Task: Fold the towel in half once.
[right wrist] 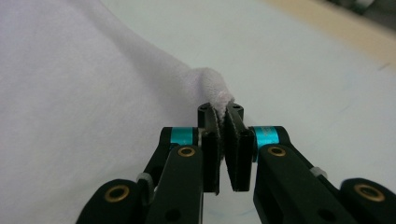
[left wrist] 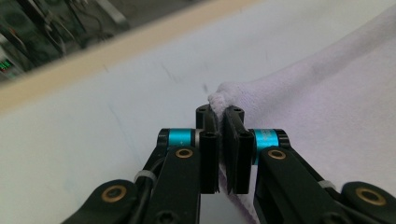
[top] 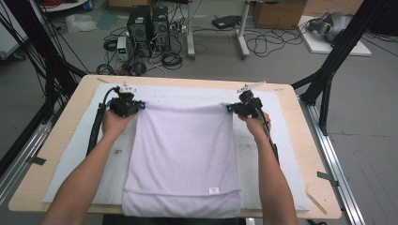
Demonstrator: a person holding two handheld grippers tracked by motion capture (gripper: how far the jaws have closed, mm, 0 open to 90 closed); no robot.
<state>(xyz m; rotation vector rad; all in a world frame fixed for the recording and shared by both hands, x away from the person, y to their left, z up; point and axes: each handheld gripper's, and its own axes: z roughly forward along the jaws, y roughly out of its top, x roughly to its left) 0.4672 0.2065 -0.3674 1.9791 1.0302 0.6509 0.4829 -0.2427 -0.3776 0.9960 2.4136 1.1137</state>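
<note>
Gripping far corners of towel (top: 183, 154): left tool (top: 139, 107), right tool (top: 230, 108) both clamped; cloth trailing toward person.

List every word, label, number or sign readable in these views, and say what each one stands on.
No text can be read.
Small white tag near the front edge of the lilac towel: too small and blurred to read.
Green lit display on equipment beyond the table, in the left gripper view: blurred, unreadable.
Computer towers on the floor: no legible markings.
</note>
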